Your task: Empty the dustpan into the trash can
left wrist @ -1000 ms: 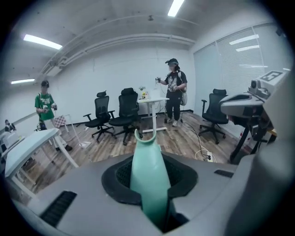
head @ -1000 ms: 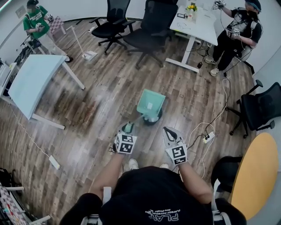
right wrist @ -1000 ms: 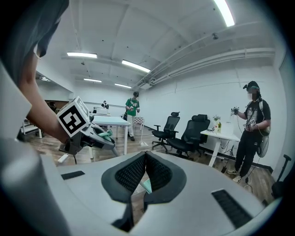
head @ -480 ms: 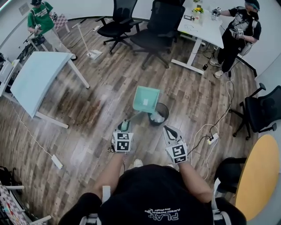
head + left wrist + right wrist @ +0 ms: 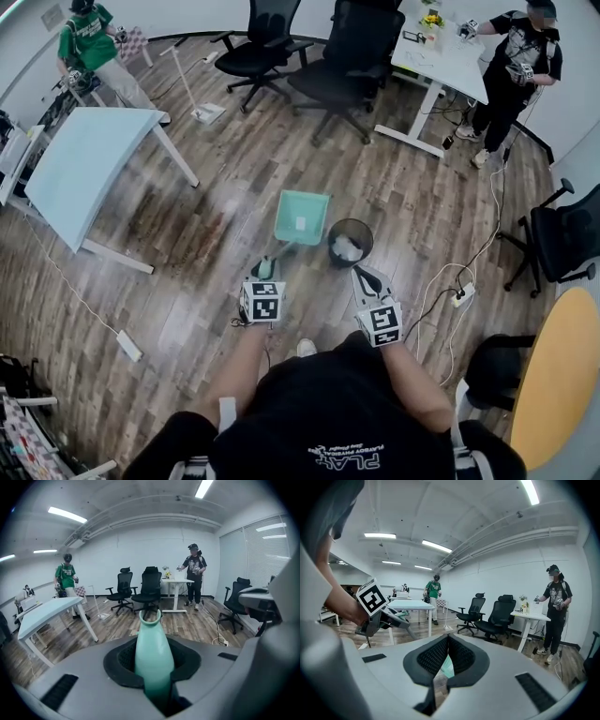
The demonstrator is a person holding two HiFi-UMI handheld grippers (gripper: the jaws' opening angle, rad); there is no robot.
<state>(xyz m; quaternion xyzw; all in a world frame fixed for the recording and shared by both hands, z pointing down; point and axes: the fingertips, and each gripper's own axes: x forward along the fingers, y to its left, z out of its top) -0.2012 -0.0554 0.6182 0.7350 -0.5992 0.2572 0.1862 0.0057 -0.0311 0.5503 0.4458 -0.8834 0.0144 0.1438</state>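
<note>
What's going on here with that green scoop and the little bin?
A person is working with a two-jaw gripper in each hand. The left gripper is clamped on the handle of a green dustpan, held beside the black trash can, not over it. White scraps lie in the can. The right gripper is shut and empty.

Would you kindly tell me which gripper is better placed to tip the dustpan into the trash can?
Left. The left gripper is clamped on the handle of the dustpan, which is just beside the trash can; the right gripper holds nothing.
</note>
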